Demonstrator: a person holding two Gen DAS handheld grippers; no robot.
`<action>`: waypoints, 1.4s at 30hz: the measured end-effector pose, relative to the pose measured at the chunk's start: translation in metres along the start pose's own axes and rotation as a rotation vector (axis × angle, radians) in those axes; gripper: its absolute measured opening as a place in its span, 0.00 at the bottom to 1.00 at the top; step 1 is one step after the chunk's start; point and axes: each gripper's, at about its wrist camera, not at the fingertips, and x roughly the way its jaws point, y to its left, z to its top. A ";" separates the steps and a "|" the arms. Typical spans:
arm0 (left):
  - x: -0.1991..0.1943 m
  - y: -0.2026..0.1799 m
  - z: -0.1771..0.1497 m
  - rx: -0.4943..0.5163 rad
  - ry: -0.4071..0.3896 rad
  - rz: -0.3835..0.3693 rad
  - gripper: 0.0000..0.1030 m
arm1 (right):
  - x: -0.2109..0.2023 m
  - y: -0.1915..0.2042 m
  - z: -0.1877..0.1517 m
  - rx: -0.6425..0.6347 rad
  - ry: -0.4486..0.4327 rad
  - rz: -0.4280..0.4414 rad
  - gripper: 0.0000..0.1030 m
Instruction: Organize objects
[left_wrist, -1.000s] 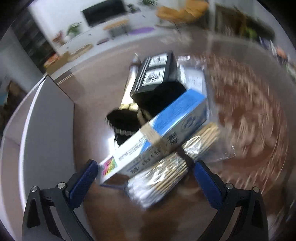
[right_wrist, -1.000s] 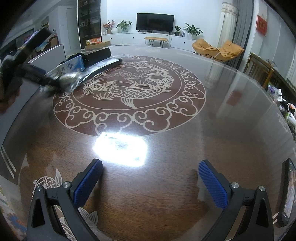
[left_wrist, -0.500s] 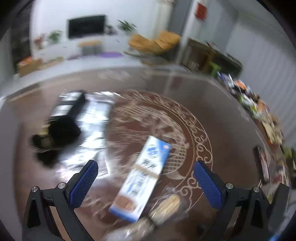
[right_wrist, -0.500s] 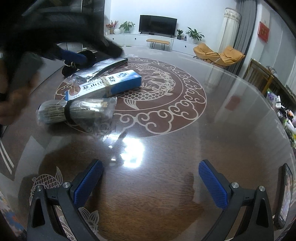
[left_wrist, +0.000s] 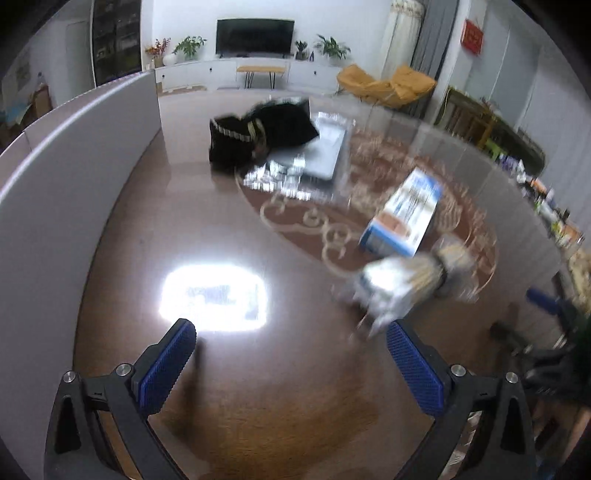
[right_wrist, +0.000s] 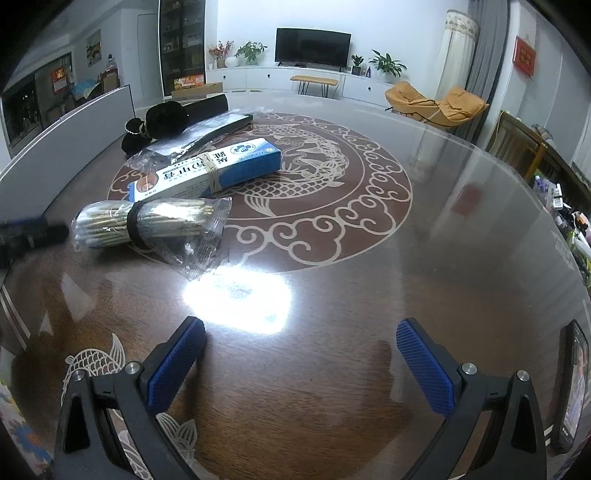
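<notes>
Both your grippers hang empty over the table (right_wrist: 461, 258), left gripper (left_wrist: 291, 365) and right gripper (right_wrist: 301, 360) spread wide. From the left: the bag of wooden sticks (right_wrist: 147, 223) holds its banded bundle, then the blue box (right_wrist: 210, 171) tied with a rubber band, contents unseen, just beside it. Behind sit the black pouch (right_wrist: 162, 123) and clear-wrapped pack (right_wrist: 218, 129). Sorting looks barely underway, with four items loosely clustered.

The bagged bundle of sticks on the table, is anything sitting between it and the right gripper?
Nothing visible does. The right gripper hangs open over bare table, and only glossy wood and a light glare lie between it and the bundle of sticks. The blue box lies beyond the bundle, not in front of it.
</notes>
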 end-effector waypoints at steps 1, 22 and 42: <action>0.003 -0.002 -0.002 0.009 0.002 0.016 1.00 | 0.000 -0.001 0.000 0.002 0.001 0.002 1.00; 0.018 -0.076 0.033 0.026 -0.062 -0.157 1.00 | -0.003 0.002 -0.001 -0.014 -0.019 -0.012 1.00; 0.032 -0.049 0.012 0.097 -0.009 0.061 1.00 | 0.000 -0.004 -0.002 0.015 0.008 0.013 1.00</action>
